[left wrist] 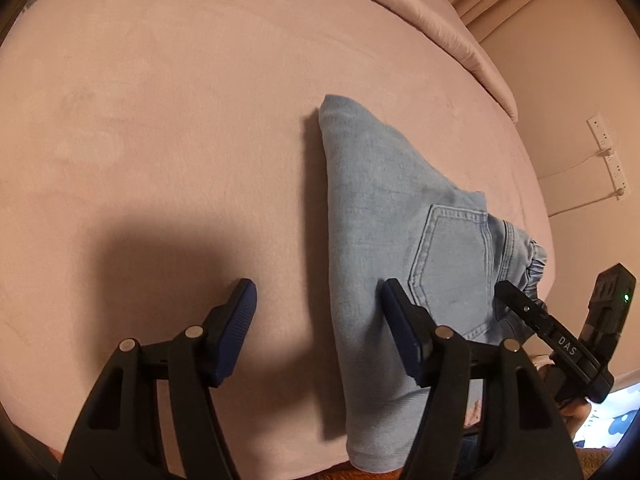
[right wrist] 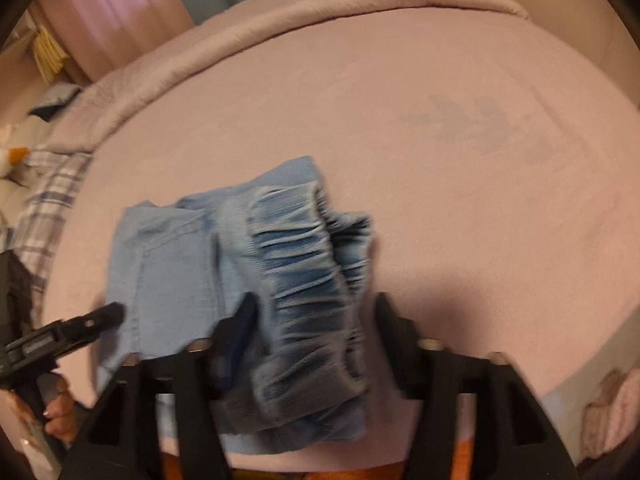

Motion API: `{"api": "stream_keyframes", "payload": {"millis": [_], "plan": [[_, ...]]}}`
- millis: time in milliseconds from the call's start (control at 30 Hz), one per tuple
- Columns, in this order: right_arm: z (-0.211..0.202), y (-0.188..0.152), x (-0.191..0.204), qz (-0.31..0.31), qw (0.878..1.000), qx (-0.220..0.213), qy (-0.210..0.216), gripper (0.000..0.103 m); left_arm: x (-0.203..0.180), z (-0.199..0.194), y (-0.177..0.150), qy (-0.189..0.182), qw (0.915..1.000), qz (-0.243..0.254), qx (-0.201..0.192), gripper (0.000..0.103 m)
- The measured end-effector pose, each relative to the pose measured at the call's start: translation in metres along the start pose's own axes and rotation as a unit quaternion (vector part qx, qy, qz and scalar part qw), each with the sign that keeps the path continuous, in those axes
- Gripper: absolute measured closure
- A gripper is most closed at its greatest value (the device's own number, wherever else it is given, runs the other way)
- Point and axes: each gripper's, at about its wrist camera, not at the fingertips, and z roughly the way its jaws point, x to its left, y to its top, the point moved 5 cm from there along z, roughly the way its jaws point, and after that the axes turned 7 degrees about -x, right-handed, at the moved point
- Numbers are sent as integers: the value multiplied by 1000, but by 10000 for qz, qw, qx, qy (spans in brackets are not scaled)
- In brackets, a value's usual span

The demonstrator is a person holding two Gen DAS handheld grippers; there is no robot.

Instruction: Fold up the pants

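Note:
Light blue jeans (left wrist: 384, 208) lie folded into a narrow bundle on the pink bed sheet (left wrist: 160, 120), back pocket (left wrist: 452, 264) facing up. My left gripper (left wrist: 320, 308) is open above their near left edge, its right finger over the denim and its left finger over bare sheet. In the blurred right wrist view the gathered elastic waistband (right wrist: 312, 280) lies between the wide-apart jaws of my open right gripper (right wrist: 316, 320). One of the left gripper's fingers (right wrist: 104, 314) reaches in from the left edge, held by a hand (right wrist: 60, 412).
A rolled pink duvet (left wrist: 440, 20) borders the bed's far side. A white power strip (left wrist: 608, 152) hangs on the wall to the right. In the right wrist view, plaid fabric (right wrist: 52, 208) and a soft toy (right wrist: 12, 160) lie at the left, curtains (right wrist: 120, 8) behind.

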Motion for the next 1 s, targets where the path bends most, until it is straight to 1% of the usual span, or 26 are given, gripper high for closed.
{"api": "stream_keyframes", "payload": {"millis": [33, 67, 133, 233, 333, 367, 400, 433, 467, 500, 533, 567, 600, 633, 667, 733, 767, 800, 833, 900, 933, 1000], "plan": [[-1, 3, -1, -70, 10000, -26, -42, 28, 0, -1, -4, -45, 10000, 0, 0, 35], [0, 5, -2, -110, 9999, -31, 12, 27, 0, -2, -5, -97, 10000, 12, 0, 35], [6, 9, -7, -36, 9996, 129, 234, 25, 0, -2, -5, -142, 9999, 23, 2, 34], [21, 11, -12, 199, 9972, 413, 595, 19, -3, -2, -7, -276, 9996, 32, 75, 35], [35, 13, -17, 442, 9907, 664, 1105, 18, -11, 4, -7, -509, 9985, 44, 193, 36], [37, 13, -16, 484, 9882, 700, 1272, 18, -13, 6, -8, -553, 9982, 58, 202, 37], [41, 15, -14, 498, 9856, 721, 1447, 18, -16, 8, -8, -639, 9977, 43, 210, 41], [43, 15, -14, 488, 9834, 719, 1592, 18, -17, 9, -8, -728, 9971, 1, 239, 48], [43, 14, -13, 467, 9822, 706, 1676, 19, -19, 13, -9, -954, 9948, -120, 334, 55], [45, 16, -9, 476, 9803, 668, 1797, 33, -20, 19, -10, -1151, 9918, -316, 465, 58], [42, 12, -7, 573, 9746, 732, 2038, 46, -20, 23, -11, -1173, 9911, -414, 483, 61], [43, 10, -6, 784, 9703, 813, 2140, 51, -20, 23, -10, -1147, 9915, -400, 468, 63], [43, 9, -5, 834, 9719, 797, 2050, 53, -22, 20, -10, -1104, 9925, -321, 409, 66], [38, 9, 3, 595, 9778, 704, 1879, 54, -25, 17, -10, -1106, 9930, -258, 341, 72], [32, 9, 10, 421, 9819, 613, 1740, 57, -29, 13, -10, -1059, 9937, -219, 290, 74], [19, 10, 24, 189, 9871, 469, 1516, 59, -37, 5, -10, -900, 9957, -70, 193, 82], [10, 14, 33, 59, 9882, 348, 1491, 60, -39, 1, -10, -840, 9963, -4, 158, 83], [6, 19, 40, 29, 9874, 269, 1561, 60, -42, -4, -10, -759, 9970, 86, 121, 84], [-3, 23, 48, 8, 9847, 184, 1735, 60, -45, -11, -9, -662, 9976, 179, 56, 84], [-16, 31, 61, -120, 9815, 26, 1908, 60, -46, -23, -4, -525, 9981, 290, -134, 84], [-21, 36, 69, -222, 9812, -91, 1915, 60, -45, -35, 2, -546, 9977, 265, -309, 84], [-24, 47, 85, -369, 9797, -252, 1954, 60, -37, -52, 8, -560, 9968, 263, -500, 84]]}}
